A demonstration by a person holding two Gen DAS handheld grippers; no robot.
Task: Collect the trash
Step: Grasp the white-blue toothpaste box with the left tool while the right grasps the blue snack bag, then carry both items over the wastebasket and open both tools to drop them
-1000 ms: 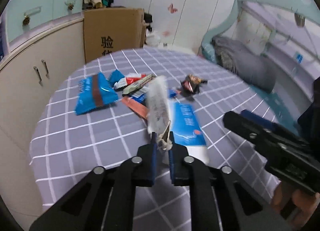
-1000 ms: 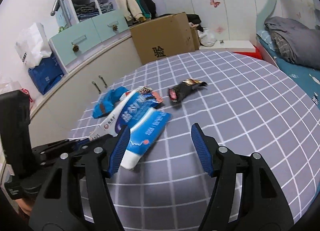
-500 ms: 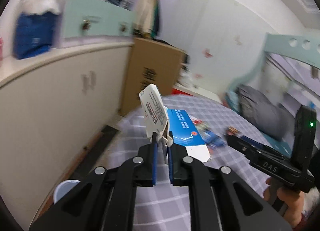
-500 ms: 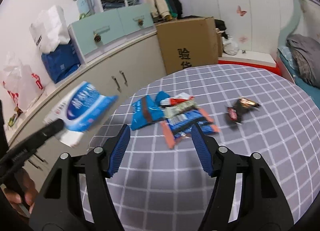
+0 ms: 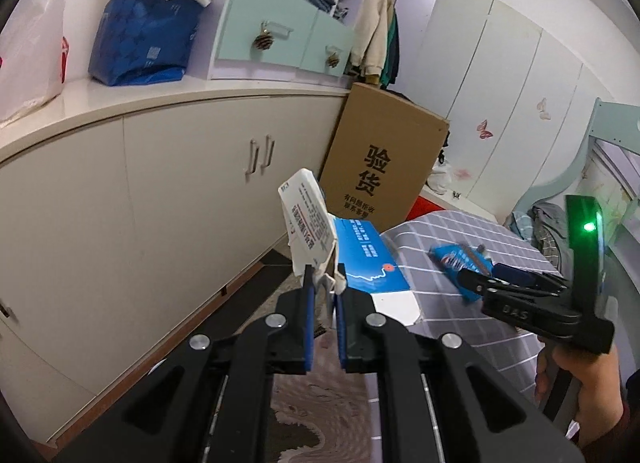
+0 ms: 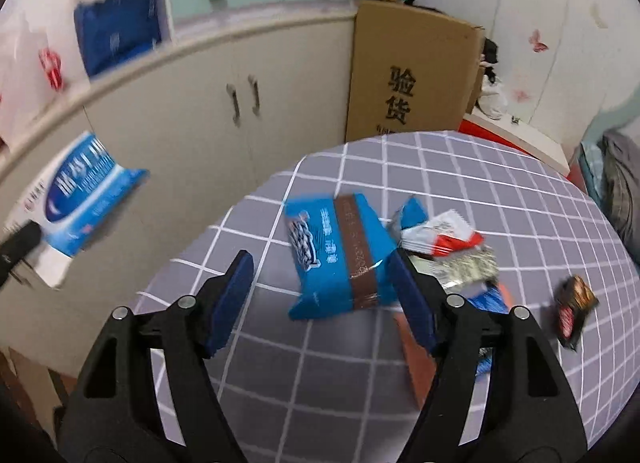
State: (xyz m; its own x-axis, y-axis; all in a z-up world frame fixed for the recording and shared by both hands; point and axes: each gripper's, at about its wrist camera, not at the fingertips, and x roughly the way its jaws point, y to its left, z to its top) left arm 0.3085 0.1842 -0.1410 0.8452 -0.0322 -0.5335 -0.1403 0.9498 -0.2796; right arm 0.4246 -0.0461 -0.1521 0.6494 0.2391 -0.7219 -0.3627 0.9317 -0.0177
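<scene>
My left gripper is shut on a crushed blue and white carton and holds it in the air off the table's left side, over the floor. The carton also shows in the right wrist view at the far left. My right gripper is open and hangs over the checked table, its jaws on either side of a blue snack packet with a brown band. More wrappers lie in a pile just right of the packet. A dark candy wrapper lies apart at the right.
A long cream cabinet runs along the left wall with bags on top. A big cardboard box stands on the floor behind the table. A bed is at the right. Floor shows between cabinet and table.
My left gripper has swung left off the table with the carton in it. My right gripper has moved forward and down over the blue snack packet.
</scene>
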